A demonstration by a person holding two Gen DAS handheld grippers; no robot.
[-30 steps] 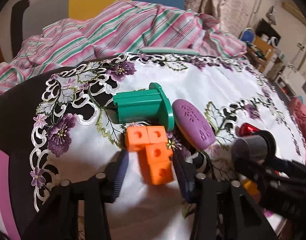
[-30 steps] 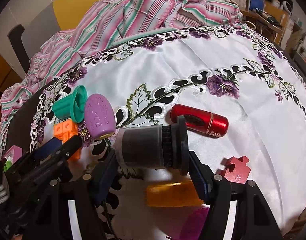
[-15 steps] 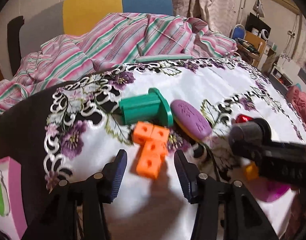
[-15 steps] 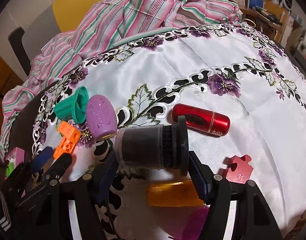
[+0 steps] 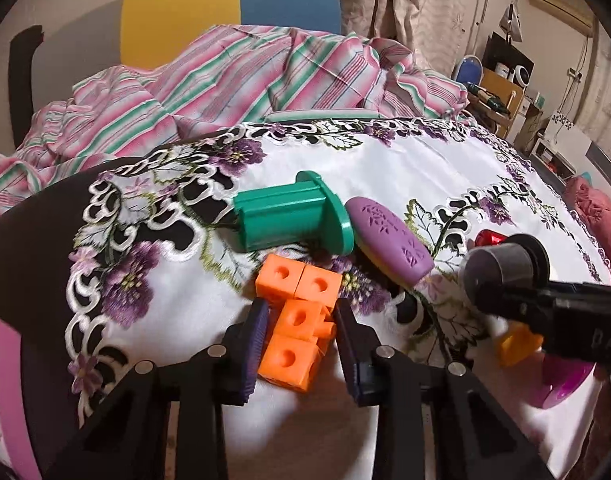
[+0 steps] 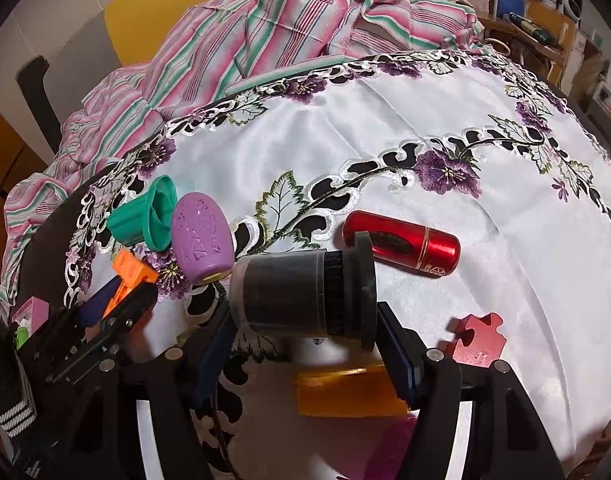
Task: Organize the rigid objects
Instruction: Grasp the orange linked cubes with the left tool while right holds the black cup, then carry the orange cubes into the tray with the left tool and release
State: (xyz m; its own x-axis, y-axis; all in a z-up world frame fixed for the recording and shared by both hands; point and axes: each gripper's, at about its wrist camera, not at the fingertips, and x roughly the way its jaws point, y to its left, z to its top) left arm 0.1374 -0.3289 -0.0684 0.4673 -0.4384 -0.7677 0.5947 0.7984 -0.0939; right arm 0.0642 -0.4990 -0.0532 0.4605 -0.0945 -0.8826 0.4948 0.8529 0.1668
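Straddling orange blocks, closing tool

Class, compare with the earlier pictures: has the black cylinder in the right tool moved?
No. The black cylinder sits just as close to the red capsule as before.

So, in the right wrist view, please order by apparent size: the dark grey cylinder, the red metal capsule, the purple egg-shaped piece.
1. Dark grey cylinder, though it is nearest the camera.
2. Red metal capsule and purple egg-shaped piece: too alike to rank.
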